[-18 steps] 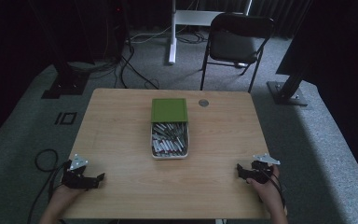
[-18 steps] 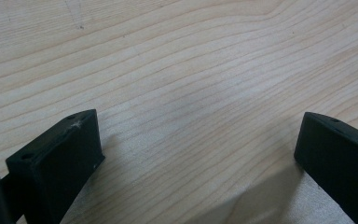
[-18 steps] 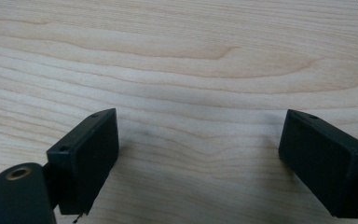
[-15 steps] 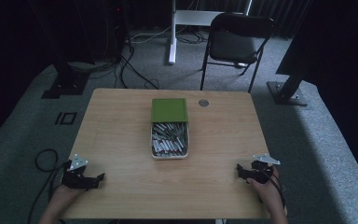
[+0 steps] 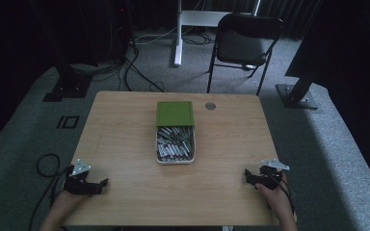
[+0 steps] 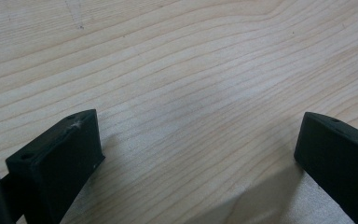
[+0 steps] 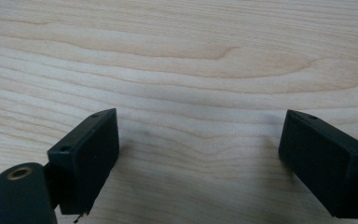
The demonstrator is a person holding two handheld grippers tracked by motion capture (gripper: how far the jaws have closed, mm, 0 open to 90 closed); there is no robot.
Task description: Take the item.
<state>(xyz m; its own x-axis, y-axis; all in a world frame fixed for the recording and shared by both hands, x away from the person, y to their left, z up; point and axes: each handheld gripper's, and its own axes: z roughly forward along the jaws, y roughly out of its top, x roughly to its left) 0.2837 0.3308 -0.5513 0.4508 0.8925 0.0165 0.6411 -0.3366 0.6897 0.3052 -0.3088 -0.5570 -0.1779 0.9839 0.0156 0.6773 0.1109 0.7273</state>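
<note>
Nothing moved: left gripper (image 5: 99,183), right gripper (image 5: 248,176) rest at desk (image 5: 125,134) near corners, jaws spread, empty; tray (image 5: 175,160) untouched.

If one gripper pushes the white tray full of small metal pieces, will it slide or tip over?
The white tray looks low and wide, so it would probably slide on the smooth wooden table, not tip. Its load of loose metal pieces likely makes it heavy for its size, and they may shift.

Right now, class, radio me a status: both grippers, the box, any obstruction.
Left gripper open, right gripper open, both empty. White tray of metal pieces mid-table, green lid behind it. Nothing between.
</note>
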